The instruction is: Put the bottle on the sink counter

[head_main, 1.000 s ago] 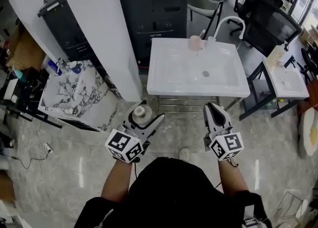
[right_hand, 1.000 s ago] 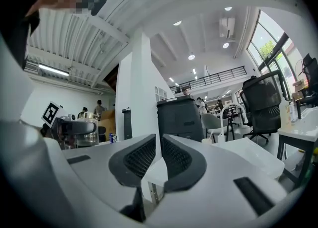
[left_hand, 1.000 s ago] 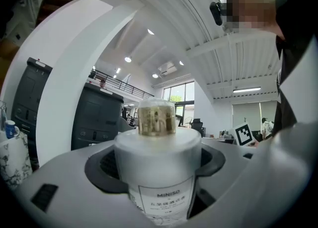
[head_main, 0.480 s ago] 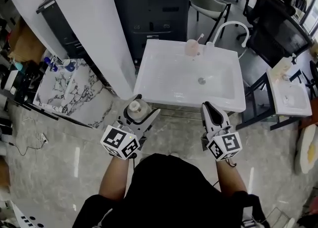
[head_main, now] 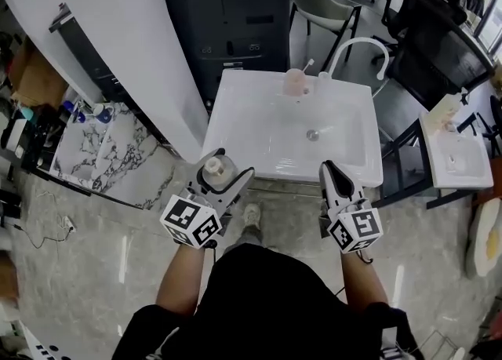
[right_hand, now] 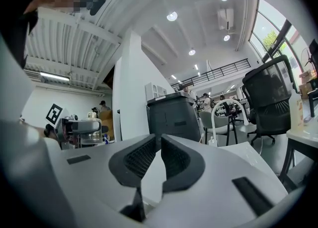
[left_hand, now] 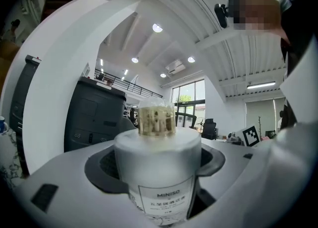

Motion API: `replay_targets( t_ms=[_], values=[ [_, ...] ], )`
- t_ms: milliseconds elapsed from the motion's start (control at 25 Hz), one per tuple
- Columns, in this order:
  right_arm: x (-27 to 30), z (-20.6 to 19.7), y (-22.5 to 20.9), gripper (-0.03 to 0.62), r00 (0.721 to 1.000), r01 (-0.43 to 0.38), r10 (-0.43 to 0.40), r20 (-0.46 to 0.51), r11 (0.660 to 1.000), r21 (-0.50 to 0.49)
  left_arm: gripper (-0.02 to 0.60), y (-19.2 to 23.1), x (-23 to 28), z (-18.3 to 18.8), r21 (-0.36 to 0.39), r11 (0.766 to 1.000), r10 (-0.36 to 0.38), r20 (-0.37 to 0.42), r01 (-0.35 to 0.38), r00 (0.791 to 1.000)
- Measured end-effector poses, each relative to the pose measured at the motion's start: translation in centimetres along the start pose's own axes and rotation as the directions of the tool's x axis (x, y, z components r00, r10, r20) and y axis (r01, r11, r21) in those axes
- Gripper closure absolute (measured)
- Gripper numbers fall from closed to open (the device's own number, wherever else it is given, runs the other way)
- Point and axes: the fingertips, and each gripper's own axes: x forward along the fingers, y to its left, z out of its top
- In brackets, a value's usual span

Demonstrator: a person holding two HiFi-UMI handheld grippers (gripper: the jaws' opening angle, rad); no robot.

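In front of the near left corner of the glossy white rectangular sink bench [head_main: 235, 127], the left tongs [head_main: 223, 175] pinch a squat cylindrical bottle [head_main: 213, 167] of frosted white glass. The bottle is held upright just at that corner, carried and not set down on the bench. In the left gripper view the bottle [left_hand: 158, 172] fills the gap between the dark, curved pads [left_hand: 107, 165]. Its matte body carries a white paper label with black print, and a ridged, clear amber-tinted cap [left_hand: 156, 120] tops it.

The right tongs [head_main: 332, 172] hang over the polished grey stone floor [head_main: 102, 249], before the front right part of the bench and well apart from the bottle. In the right gripper view the right tongs [right_hand: 158, 145] show ribbed black pads [right_hand: 141, 157] pressed together with nothing between them. Each pair of tongs ends in a white cube with black square markers (left [head_main: 194, 223], right [head_main: 357, 230]).

The bench has a shallow, smooth basin with a small round metal drain [head_main: 312, 136]. At its far rim stand an arched white tap [head_main: 357, 41] and a translucent pink cup [head_main: 294, 82] with a thin stick leaning out of it. Behind it is a boxy dark grey cabinet [head_main: 235, 13]. To the left stand a smooth white column [head_main: 125, 45] and a marble-veined slab [head_main: 102, 150]
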Motion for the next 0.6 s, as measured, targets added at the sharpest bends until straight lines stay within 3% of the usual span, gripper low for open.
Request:
replay_targets(
  t_ms=[200, 600],
  values=[
    [2.4, 0.2, -1.8, 0.549, 1.000, 0.023, -0.023, -0.019, 1.000, -0.007, 0.223, 2.1, 3.9, -0.2, -0.018, 0.999, -0.033, -0.002, 0.033, 0.999],
    [9.3, 0.4, -5.9, 0.549, 0.997, 0.051, -0.051, -0.055, 0.999, -0.005, 0.222, 7.4, 11.4, -0.2, 0.016, 0.998, -0.066, -0.025, 0.067, 0.997]
  ],
)
